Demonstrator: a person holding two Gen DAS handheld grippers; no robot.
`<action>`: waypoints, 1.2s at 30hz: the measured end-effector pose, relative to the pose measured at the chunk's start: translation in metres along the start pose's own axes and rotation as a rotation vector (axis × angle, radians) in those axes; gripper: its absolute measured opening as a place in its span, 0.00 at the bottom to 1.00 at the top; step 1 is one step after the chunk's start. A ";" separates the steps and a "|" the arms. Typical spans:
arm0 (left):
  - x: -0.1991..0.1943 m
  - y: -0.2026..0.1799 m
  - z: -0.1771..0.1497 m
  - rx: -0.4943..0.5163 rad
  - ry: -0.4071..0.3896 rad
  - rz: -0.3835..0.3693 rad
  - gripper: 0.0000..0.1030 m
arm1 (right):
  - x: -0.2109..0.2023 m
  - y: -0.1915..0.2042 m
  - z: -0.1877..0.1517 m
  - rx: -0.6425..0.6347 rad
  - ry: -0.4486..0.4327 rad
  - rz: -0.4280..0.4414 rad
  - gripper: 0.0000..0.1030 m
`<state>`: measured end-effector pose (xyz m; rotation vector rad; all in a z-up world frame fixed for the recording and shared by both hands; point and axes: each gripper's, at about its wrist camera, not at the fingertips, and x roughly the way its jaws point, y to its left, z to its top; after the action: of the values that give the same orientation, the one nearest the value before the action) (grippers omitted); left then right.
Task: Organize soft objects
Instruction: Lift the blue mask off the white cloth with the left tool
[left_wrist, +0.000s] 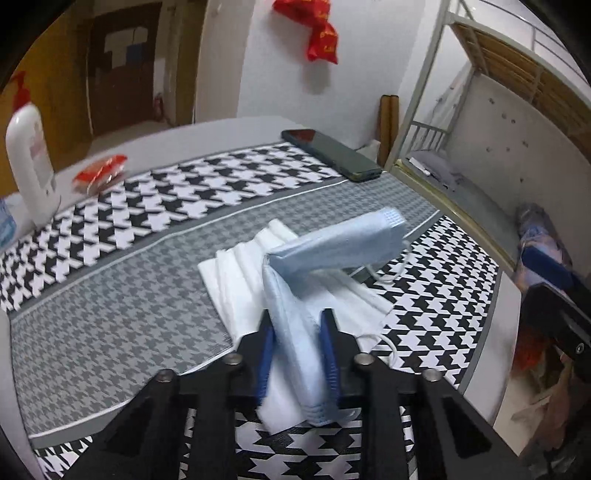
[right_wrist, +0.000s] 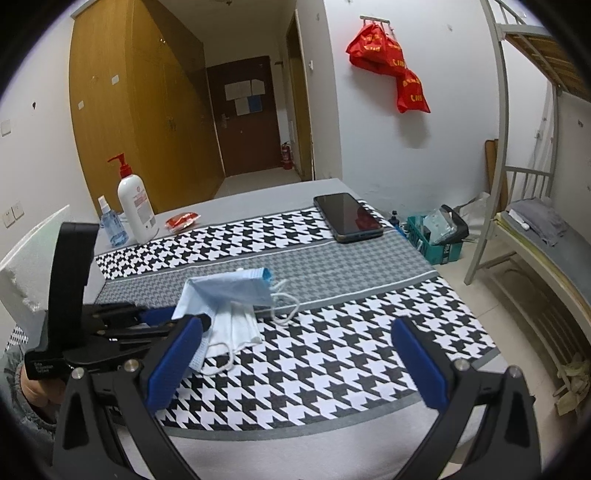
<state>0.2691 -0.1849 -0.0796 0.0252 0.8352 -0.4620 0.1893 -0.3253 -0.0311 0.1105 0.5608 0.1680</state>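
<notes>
Centrally, low in the left wrist view, the left hand-held gripper (left_wrist: 295, 354) pinches a limp, light stack of pale blue pleated face masks (left_wrist: 321, 266), folded over white masks (left_wrist: 236, 280) on the houndstooth-clothed table (left_wrist: 110, 295); grip mid-stack, since layers slide. The right hand-held gripper (right_wrist: 295, 362) hangs wide, empty.

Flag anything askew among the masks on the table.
The blue face mask is folded over on itself, one end lifted off the white masks, pinched in the left hand-held gripper. Ear loops trail loose.
</notes>
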 end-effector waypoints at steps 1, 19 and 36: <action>0.000 0.002 0.000 -0.010 0.002 -0.010 0.19 | 0.001 0.000 -0.001 0.005 0.005 0.006 1.00; -0.047 0.019 -0.003 -0.063 -0.135 -0.089 0.05 | 0.009 0.010 0.000 -0.024 0.039 0.009 1.00; -0.085 0.064 -0.004 -0.151 -0.249 0.180 0.05 | 0.024 0.037 0.007 -0.092 0.064 0.062 1.00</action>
<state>0.2429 -0.0935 -0.0309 -0.0947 0.6149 -0.2260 0.2077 -0.2848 -0.0322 0.0336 0.6130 0.2582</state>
